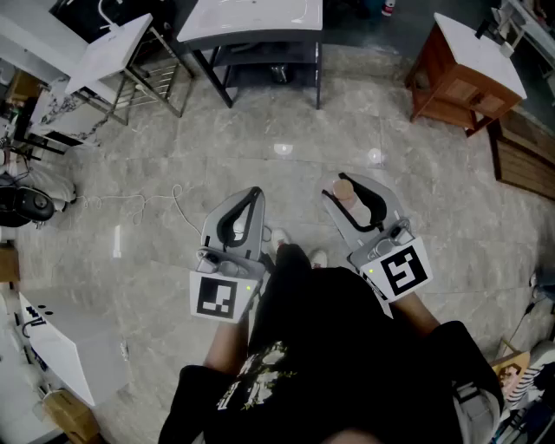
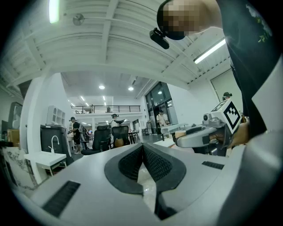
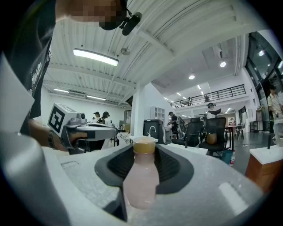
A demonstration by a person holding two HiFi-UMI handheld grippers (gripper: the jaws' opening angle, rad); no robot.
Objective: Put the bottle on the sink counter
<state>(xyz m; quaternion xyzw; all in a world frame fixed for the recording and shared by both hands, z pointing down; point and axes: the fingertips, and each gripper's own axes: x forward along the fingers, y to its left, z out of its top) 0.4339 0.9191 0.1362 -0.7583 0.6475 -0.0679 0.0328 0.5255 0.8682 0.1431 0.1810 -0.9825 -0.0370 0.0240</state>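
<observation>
no brand, label or writing could be read on the bottle [image 3: 140,176]. its body was a plain, cloudy pale pink, narrowing to a short neck under a dull tan cap [image 3: 144,145]. the only print close by was the black-and-white square marker on the cube of my left tool [image 1: 254,196] and on that of my right tool [image 1: 349,186], and those were patterns, not words.

my right tool was grasping the bottle. the two dark ribbed pads [image 3: 171,167] pressed its sides, and it lay level with the cap pointing to twelve o'clock. in the head view only the cap end showed between the jaws, at about one o'clock from me, above the grey stone floor [image 1: 286,121].

my left tool sat at eleven o'clock, clenched, with its pads meeting at the tips and nothing between them.

a white sink worktop [image 1: 251,19] on a dark frame stood at twelve o'clock, well apart from the bottle. a wooden cabinet [image 1: 455,78] with a white top stood at two o'clock.
</observation>
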